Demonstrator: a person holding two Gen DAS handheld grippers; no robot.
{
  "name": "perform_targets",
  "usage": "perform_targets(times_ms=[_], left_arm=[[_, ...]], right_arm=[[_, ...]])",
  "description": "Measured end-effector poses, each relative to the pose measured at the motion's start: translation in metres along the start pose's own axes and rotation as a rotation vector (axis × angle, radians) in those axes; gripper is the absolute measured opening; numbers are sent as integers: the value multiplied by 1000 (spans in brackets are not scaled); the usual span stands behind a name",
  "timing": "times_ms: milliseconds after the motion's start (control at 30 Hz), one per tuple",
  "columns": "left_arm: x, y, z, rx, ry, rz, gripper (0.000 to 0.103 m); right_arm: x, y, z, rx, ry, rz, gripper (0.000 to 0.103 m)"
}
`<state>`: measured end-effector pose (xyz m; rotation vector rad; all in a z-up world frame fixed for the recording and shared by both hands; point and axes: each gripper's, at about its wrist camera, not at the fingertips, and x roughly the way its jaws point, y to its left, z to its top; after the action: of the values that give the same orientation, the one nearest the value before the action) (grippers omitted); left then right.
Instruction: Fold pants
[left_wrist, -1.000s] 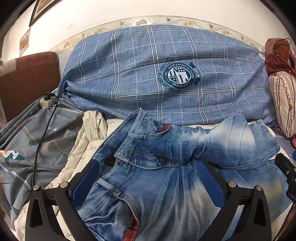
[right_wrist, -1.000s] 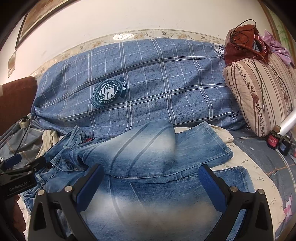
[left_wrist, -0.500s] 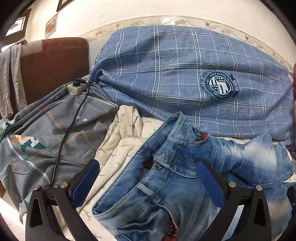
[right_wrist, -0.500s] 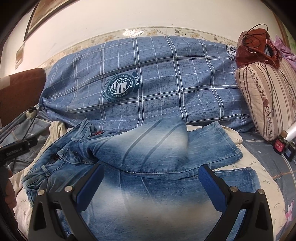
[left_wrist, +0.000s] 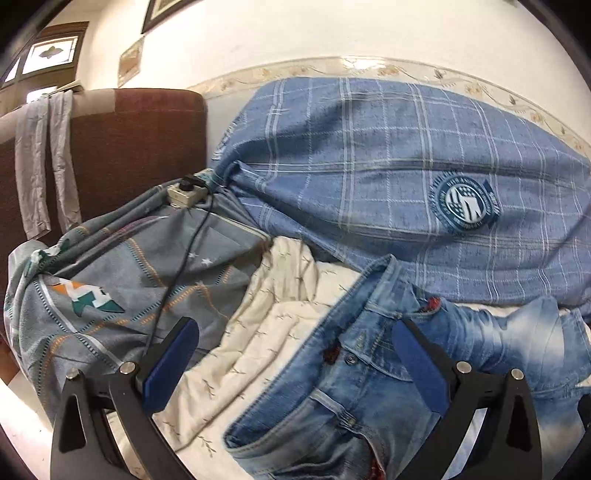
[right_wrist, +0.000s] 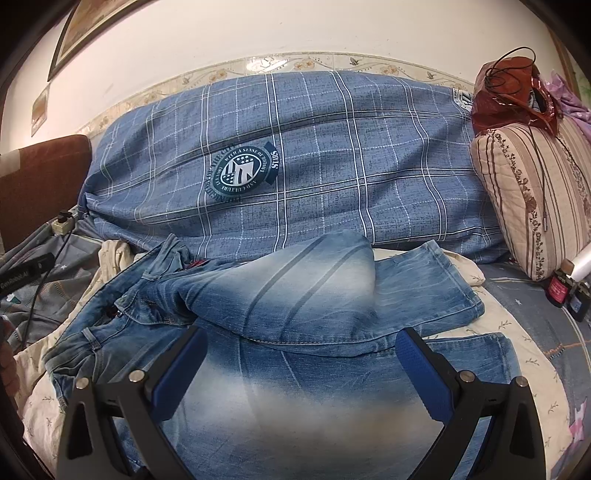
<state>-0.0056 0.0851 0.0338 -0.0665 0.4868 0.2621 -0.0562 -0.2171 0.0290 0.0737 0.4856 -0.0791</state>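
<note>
Faded blue jeans lie on the bed, waist at the left, hems at the right. The far leg bulges up in a hump over the near leg. In the left wrist view the jeans' waistband and button sit low and right of centre. My left gripper hangs open above the waistband's left edge and a cream sheet, holding nothing. My right gripper is open over the near leg, empty too. The left gripper's black body shows at the left edge of the right wrist view.
A large blue plaid bolster runs along the wall behind the jeans. A grey patterned blanket with a power strip and black cable lies left. A striped pillow and small bottles stand right. A brown headboard is far left.
My left gripper has swung to the left, away from the middle of the jeans, so the waistband now sits at its right. The right gripper has pulled back slightly. The jeans lie unchanged.
</note>
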Motion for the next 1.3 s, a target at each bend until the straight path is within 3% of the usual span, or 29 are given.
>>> perform_targets(times_ms=[500,1300], left_arm=[[2,26,6,-61,-12,57,103],[0,23,6,-57,-16,50,103]], right_arm=[[1,1,-1,-4,7,1,103],[2,-2,-2,3,13,2,103]])
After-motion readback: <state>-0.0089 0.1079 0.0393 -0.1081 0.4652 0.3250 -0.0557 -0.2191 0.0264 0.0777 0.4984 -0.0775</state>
